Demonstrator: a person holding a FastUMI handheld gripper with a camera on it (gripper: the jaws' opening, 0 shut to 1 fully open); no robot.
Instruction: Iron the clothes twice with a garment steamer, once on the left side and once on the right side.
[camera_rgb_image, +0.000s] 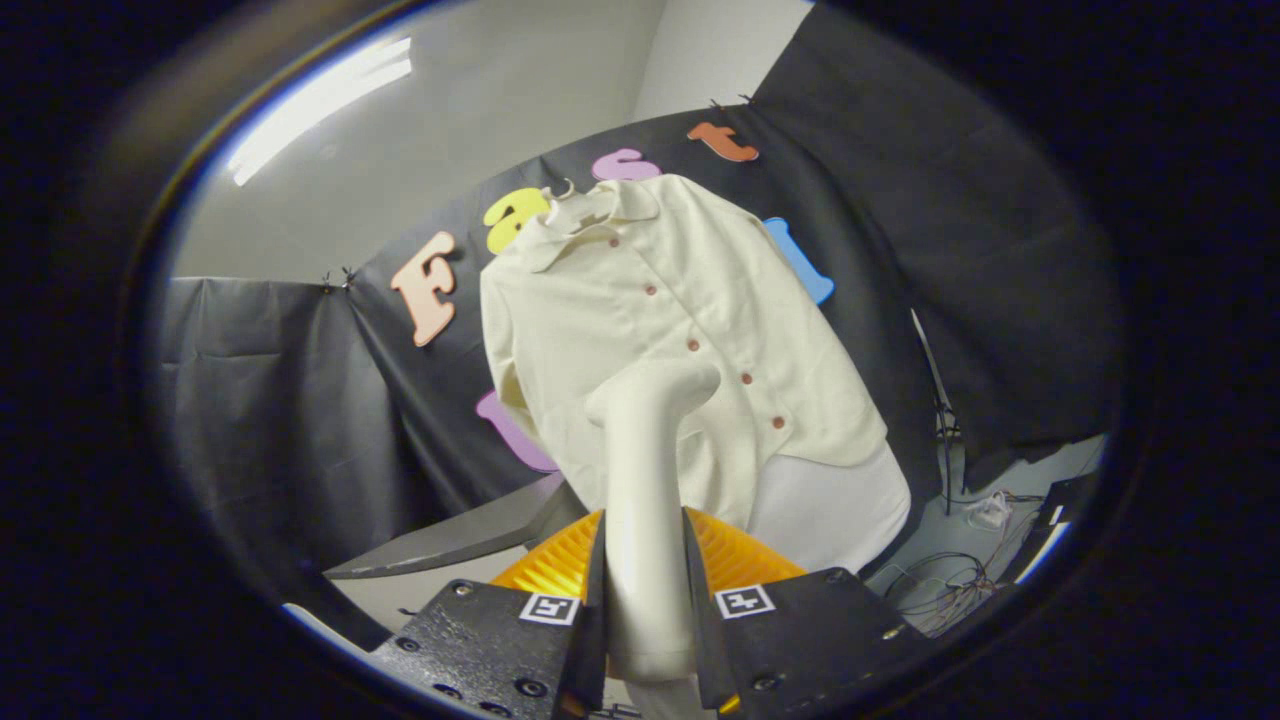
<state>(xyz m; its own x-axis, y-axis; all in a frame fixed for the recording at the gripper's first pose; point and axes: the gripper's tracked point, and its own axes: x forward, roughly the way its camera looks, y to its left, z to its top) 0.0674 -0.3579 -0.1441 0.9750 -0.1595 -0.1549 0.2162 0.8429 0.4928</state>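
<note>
At the bottom middle of the frame, the gripper (645, 610) squeezes the handle of the steamer (648, 470) between its two fingers, one finger pressing on each side. The steamer is pale and tall, and its bent head reaches up to the middle of the frame, in front of the lower part of the shirt (660, 340). I cannot tell if the head touches the cloth. An orange ribbed thing (560, 570) sits just behind the fingers. The cream shirt with small brown buttons hangs on a hanger (568, 195) in the upper middle, against the dark booth wall. No steam shows. I think the ironing is only starting or partway, since nothing tells which side is done. There are no boxes or bowls to see. Loose wires (950, 580) lie on the floor at the lower right.
</note>
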